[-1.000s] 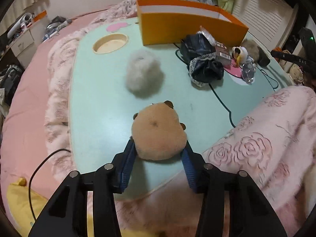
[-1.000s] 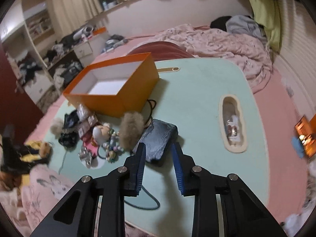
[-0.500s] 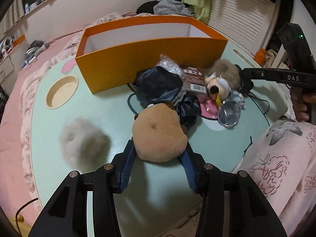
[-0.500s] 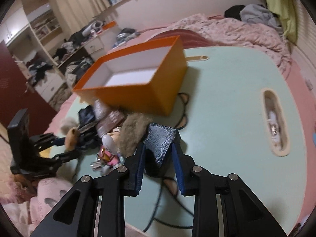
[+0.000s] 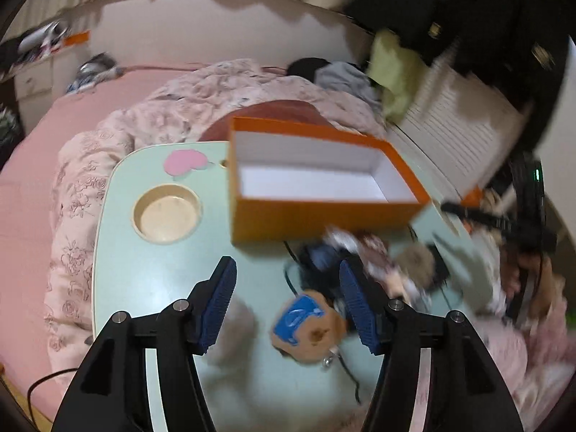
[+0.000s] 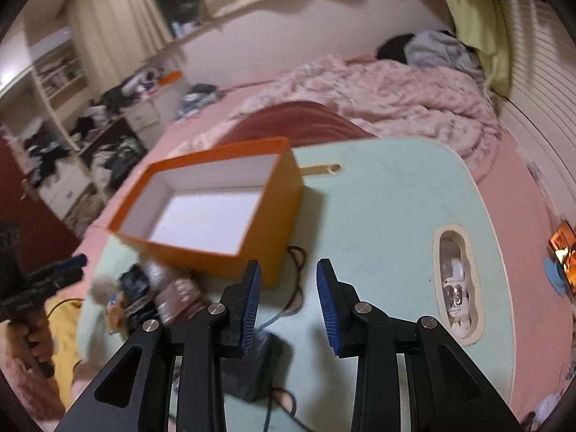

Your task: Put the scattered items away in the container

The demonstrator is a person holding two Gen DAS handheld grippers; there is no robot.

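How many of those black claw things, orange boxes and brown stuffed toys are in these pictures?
claws: 2, the left gripper and the right gripper
orange box: 1
brown plush toy: 1
total: 4

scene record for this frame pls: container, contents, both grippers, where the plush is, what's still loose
container: orange box, open top, on the green table
contents: none seen, white floor bare
left gripper: open, holding nothing
right gripper: open, holding nothing
brown plush: below the left jaws, outside the box, blue patch showing; blurred, cannot tell if it is falling or resting
dark pouch: on table under the right gripper, outside box
other loose items: blurred pile in front of the box
task state: nothing in box yet
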